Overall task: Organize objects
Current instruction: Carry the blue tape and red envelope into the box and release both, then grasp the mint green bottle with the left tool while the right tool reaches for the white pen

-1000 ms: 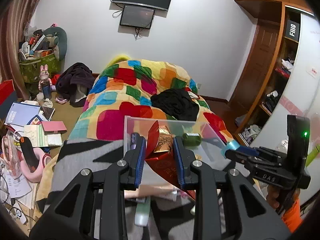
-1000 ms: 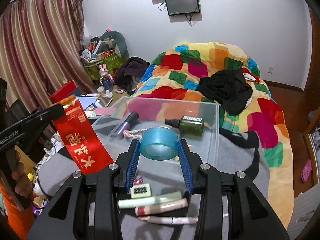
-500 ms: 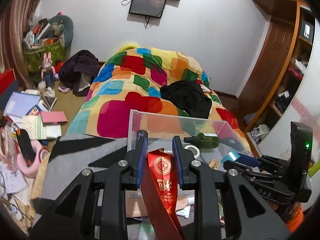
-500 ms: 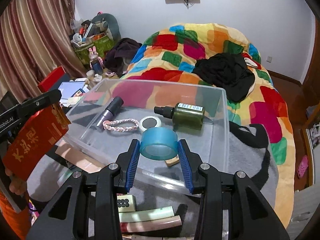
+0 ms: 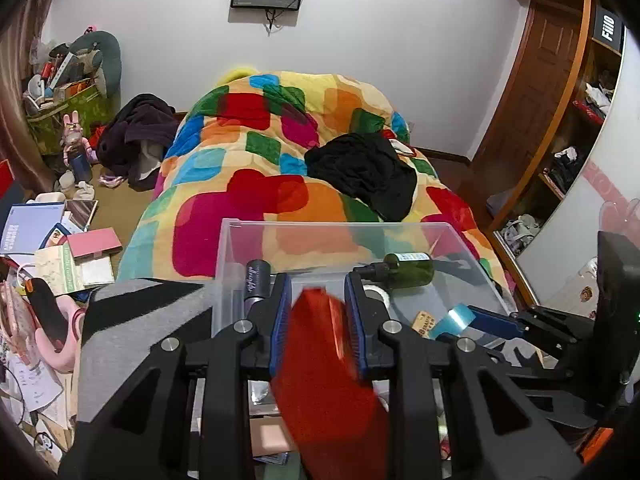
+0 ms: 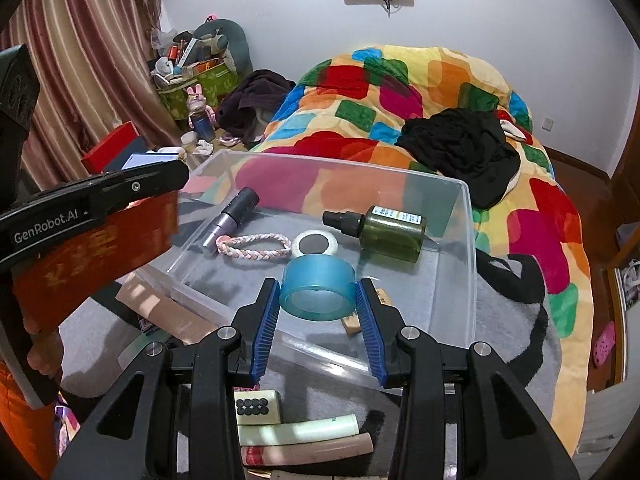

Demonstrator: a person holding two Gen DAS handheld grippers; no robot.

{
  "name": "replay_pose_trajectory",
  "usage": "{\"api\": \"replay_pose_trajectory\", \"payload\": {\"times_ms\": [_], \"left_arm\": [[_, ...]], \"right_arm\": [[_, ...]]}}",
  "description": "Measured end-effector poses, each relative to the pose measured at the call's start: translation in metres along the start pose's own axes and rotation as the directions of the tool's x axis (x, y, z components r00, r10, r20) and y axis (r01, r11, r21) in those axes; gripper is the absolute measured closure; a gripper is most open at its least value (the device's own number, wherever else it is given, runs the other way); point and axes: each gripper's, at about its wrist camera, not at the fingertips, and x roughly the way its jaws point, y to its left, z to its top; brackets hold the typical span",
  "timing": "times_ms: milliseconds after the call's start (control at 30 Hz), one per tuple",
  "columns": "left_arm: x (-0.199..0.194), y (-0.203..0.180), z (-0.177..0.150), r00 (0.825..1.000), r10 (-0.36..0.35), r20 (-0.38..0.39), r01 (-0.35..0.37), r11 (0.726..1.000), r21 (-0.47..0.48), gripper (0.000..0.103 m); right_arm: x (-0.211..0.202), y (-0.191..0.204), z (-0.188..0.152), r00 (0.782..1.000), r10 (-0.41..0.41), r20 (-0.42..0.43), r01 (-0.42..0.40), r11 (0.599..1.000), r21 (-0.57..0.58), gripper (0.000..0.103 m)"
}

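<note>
Since 1 second ago I have brought both grippers in over the clear bin (image 6: 466,216): the blue tape roll (image 6: 318,290), which hung short of the near wall, now sits above the bin floor, and the red envelope (image 5: 324,344) has swung from the left edge toward the middle.

My right gripper (image 6: 318,300) is clamped on the tape roll, both pads pressing its sides, at 6 o'clock of the bin. My left gripper (image 5: 316,312) is closed on the red envelope, which blurs at 6 o'clock in its own view.

Already inside lie a green bottle (image 6: 390,232) at 1 o'clock, a braided loop (image 6: 252,248) and a dark tube (image 6: 234,216) at 10 o'clock.

I judge this the drop-off step. Next I should lower the tape onto bare floor short of the bottle, open, then bring the envelope in flat.
</note>
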Motion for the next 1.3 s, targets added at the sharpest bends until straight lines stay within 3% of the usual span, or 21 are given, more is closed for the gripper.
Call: {"api": "replay_pose_trajectory", "payload": {"times_ms": [267, 400, 600, 733, 800, 867, 933, 1133, 1267, 1300], "left_arm": [[-0.014, 0.0, -0.004, 1.0, -0.002, 0.02, 0.002, 1.0, 0.012, 0.062], [-0.025, -0.001, -0.011, 0.999, -0.002, 0.037, 0.001, 1.0, 0.022, 0.044], [-0.038, -0.003, -0.031, 0.999, 0.015, 0.033, -0.017, 0.998, 0.061, 0.037], [-0.044, 0.0, -0.054, 0.999, 0.04, 0.0, -0.04, 0.995, 0.09, 0.036], [-0.047, 0.004, -0.066, 0.999, 0.05, -0.021, -0.048, 0.994, 0.095, 0.034], [-0.048, 0.01, -0.078, 0.997, 0.058, -0.044, -0.054, 0.994, 0.092, 0.031], [-0.045, 0.018, -0.091, 0.995, 0.068, -0.079, -0.061, 0.995, 0.083, 0.029], [-0.018, 0.032, -0.126, 0.972, 0.087, -0.216, -0.073, 0.995, 0.074, 0.029], [-0.009, 0.027, -0.131, 0.972, 0.091, -0.218, -0.073, 0.994, 0.087, 0.03], [-0.008, 0.025, -0.13, 0.973, 0.088, -0.215, -0.07, 0.993, 0.09, 0.036]], "right_arm": [[0.004, -0.004, 0.001, 1.0, -0.014, -0.009, 0.014, 1.0, 0.003, 0.067], [0.001, -0.006, -0.001, 1.0, -0.018, -0.008, 0.018, 1.0, 0.008, 0.065], [-0.017, -0.008, -0.008, 1.0, -0.019, 0.015, 0.019, 1.0, 0.005, 0.059], [-0.034, -0.013, -0.018, 0.999, -0.014, 0.032, 0.014, 1.0, 0.0, 0.057], [-0.043, -0.017, -0.026, 0.999, -0.017, 0.037, 0.017, 1.0, -0.006, 0.052], [-0.051, -0.02, -0.035, 0.999, -0.023, 0.042, 0.024, 1.0, -0.017, 0.037], [-0.054, -0.024, -0.048, 0.999, -0.037, 0.029, 0.038, 0.998, -0.046, 0.03], [-0.029, -0.029, -0.088, 0.991, -0.061, -0.123, 0.043, 0.989, -0.144, 0.03], [-0.019, -0.023, -0.1, 0.985, -0.088, -0.152, 0.053, 0.974, -0.222, 0.027], [-0.018, -0.02, -0.1, 0.985, -0.1, -0.142, 0.062, 0.966, -0.25, 0.026]]}}
